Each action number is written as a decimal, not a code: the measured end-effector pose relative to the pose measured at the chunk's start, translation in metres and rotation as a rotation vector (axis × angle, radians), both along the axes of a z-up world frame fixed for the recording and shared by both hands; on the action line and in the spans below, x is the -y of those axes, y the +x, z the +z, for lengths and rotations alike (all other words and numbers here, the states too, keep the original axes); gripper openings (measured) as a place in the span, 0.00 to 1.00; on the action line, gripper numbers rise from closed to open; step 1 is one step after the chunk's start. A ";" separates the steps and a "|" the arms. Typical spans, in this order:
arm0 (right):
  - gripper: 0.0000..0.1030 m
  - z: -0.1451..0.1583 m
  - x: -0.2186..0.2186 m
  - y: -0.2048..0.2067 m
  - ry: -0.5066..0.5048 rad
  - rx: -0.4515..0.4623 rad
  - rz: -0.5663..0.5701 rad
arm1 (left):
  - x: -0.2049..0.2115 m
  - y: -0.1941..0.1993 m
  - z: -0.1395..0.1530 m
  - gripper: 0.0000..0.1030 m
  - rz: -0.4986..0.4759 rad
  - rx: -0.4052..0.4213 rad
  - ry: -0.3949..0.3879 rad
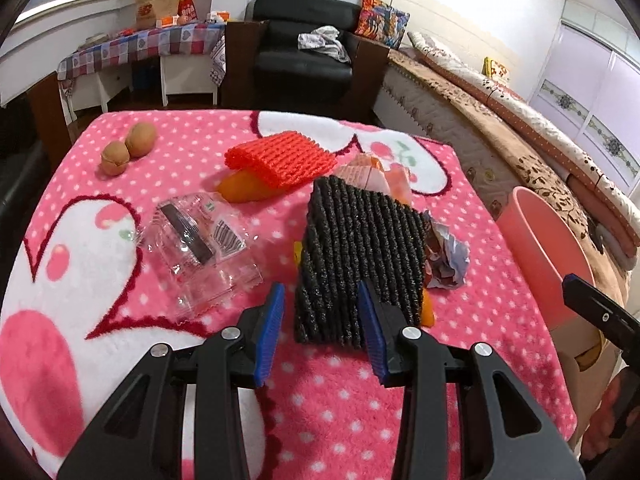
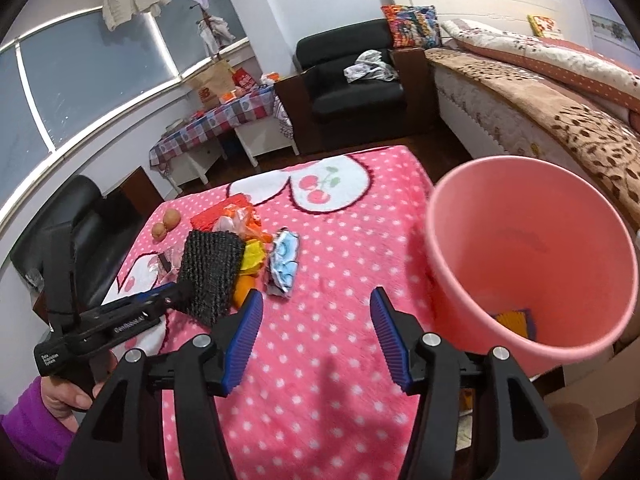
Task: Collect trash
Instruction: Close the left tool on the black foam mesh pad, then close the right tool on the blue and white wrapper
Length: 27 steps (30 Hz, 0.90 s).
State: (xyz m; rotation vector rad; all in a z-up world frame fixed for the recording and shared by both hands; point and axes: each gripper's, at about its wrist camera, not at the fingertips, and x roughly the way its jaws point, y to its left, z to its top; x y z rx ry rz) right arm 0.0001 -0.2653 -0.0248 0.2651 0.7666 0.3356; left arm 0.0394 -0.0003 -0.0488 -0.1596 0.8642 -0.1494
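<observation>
While the left gripper (image 1: 322, 308) stands with jaws apart around the black foam net's (image 1: 360, 256) near edge, pads not visibly pressing, crumpled wrappers (image 1: 446, 256) lie at its three o'clock. The right gripper (image 2: 316, 316) is wide and empty, the pink bin (image 2: 532, 264) at its two o'clock.

Trash spread over the worktop, bin at its right edge

On the worktop (image 1: 320, 400), the ribbed foam sleeve (image 1: 360, 256) stands near the middle, its lower edge between the fingers of the left claw (image 1: 322, 312). A clear plastic tray (image 1: 200, 248) lies to its left, a crumpled wrapper (image 1: 446, 260) just to its right, a mesh sleeve (image 1: 280, 160) behind it. Two round nuts (image 1: 128, 148) sit touching at the far left. The bin (image 2: 532, 264) stands off the right edge, right of the right claw (image 2: 316, 320). An armchair (image 1: 304, 40) lies beyond the worktop, a bed (image 1: 520, 140) to its right.
</observation>
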 end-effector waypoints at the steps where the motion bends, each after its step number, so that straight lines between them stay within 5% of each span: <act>1: 0.54 0.000 -0.005 0.003 -0.002 -0.002 0.009 | -0.001 0.001 -0.001 0.37 0.004 -0.003 -0.002; 6: 0.55 -0.004 -0.026 0.021 -0.012 -0.013 0.050 | -0.003 0.000 -0.001 0.12 0.001 -0.005 -0.025; 22: 0.54 -0.043 -0.080 0.081 -0.096 -0.109 0.093 | -0.031 -0.020 0.027 0.10 0.036 0.104 -0.107; 27: 0.33 -0.053 -0.084 0.090 -0.124 -0.139 0.081 | -0.033 -0.022 0.028 0.10 0.028 0.109 -0.121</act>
